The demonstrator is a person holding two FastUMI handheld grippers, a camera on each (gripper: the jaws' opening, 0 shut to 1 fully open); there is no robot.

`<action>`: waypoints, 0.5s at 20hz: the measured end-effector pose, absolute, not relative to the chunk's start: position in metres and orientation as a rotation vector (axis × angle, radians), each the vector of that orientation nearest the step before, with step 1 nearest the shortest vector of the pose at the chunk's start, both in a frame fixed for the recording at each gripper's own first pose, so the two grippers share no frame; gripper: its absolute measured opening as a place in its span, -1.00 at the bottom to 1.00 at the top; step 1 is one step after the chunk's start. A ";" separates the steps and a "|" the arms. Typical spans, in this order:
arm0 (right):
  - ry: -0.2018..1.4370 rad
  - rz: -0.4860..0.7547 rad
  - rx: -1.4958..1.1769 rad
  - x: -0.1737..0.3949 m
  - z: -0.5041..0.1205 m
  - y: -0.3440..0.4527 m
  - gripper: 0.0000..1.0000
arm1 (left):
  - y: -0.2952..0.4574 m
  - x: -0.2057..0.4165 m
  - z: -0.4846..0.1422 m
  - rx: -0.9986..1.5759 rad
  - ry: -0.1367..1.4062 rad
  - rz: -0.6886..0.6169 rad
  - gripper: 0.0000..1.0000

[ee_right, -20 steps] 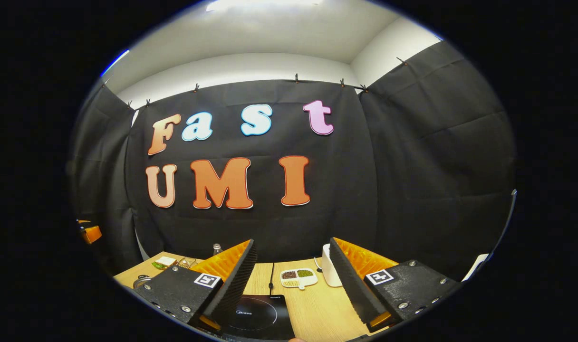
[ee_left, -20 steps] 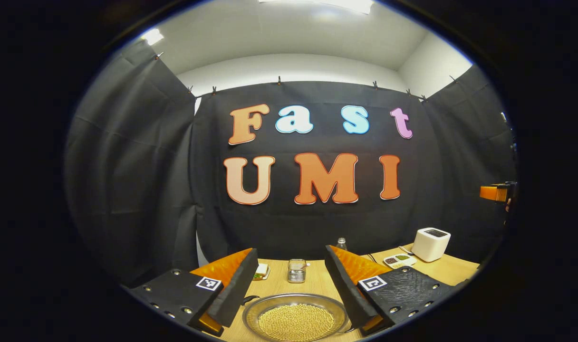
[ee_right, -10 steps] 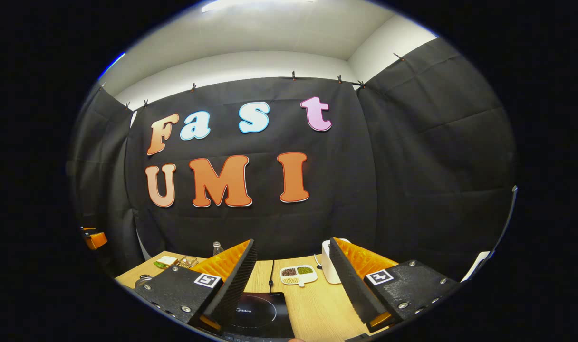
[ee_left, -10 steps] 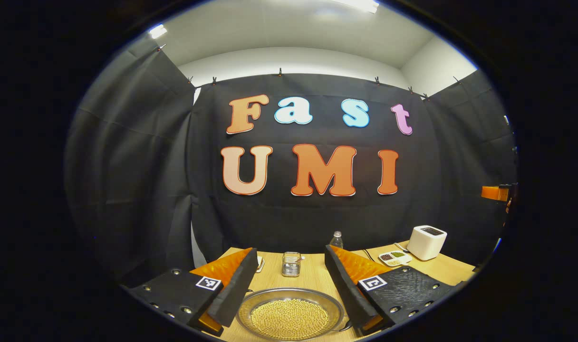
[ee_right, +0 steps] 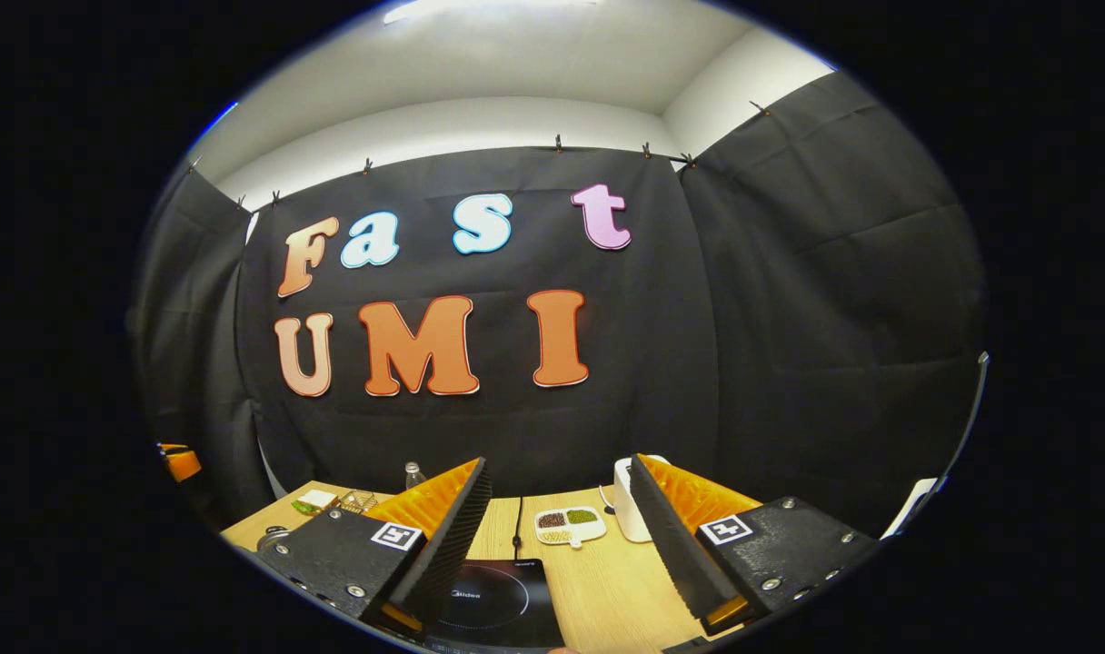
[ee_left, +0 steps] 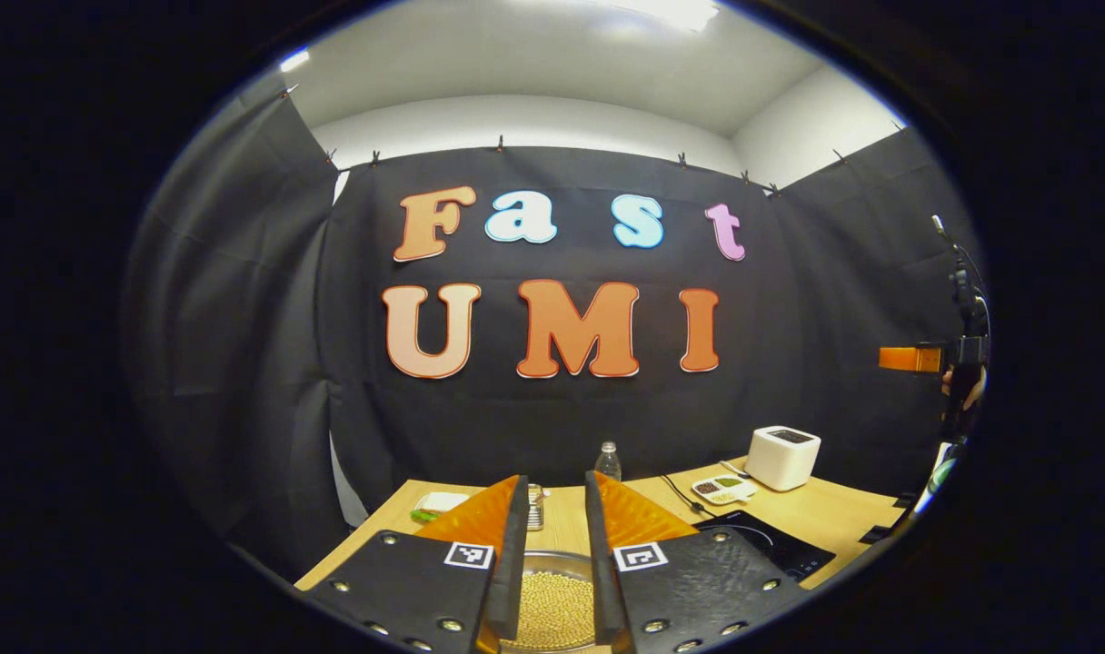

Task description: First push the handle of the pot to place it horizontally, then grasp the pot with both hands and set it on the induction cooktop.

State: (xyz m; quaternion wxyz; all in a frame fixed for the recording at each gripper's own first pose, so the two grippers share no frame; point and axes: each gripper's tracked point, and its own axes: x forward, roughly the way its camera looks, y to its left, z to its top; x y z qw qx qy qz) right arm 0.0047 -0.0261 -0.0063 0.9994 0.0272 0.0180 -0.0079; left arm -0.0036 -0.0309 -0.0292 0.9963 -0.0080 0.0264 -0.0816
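Left gripper (ee_left: 552, 545) sits above the pot (ee_left: 557, 607); its 2 fingers are drawn close, a narrow gap left between them, nothing clamped. Through that gap: the pot's metal rim and a fill of small yellow beans. Pot handle isn't visible from here, so can't tell its angle.

Right gripper (ee_right: 552, 536) hangs spread wide and empty over the induction cooktop (ee_right: 493, 599), well clear of the pot. From the left gripper view the cooktop (ee_left: 775, 545) lies to the right of the pot on the wooden table (ee_left: 834, 513).

Judgement: step in hand is the handle push, probably with the narrowed left fingers used as a blunt pusher.

How to do it well:
- drop to handle height, contact near the handle's far end for leverage
- push slow and sideways; a pot of loose beans will slide or spill if jerked
- stop once the handle lies horizontal
- keep the right gripper parked until the 2-handed lift
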 end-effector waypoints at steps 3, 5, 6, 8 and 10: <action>0.043 -0.013 0.054 0.006 -0.010 -0.024 1.00 | -0.040 -0.008 -0.047 -0.014 0.092 -0.181 -1.00; 0.046 -0.013 0.052 0.006 -0.011 -0.024 1.00 | -0.045 -0.016 -0.064 -0.036 0.133 -0.197 -0.87; 0.047 -0.015 0.051 0.007 -0.012 -0.025 0.91 | -0.045 -0.017 -0.073 -0.038 0.152 -0.203 -0.94; 0.046 -0.018 0.051 0.006 -0.011 -0.026 1.00 | -0.048 -0.022 -0.089 -0.032 0.187 -0.214 -0.95; 0.042 -0.018 0.055 0.005 -0.011 -0.027 0.91 | -0.051 -0.030 -0.106 -0.027 0.223 -0.222 -0.95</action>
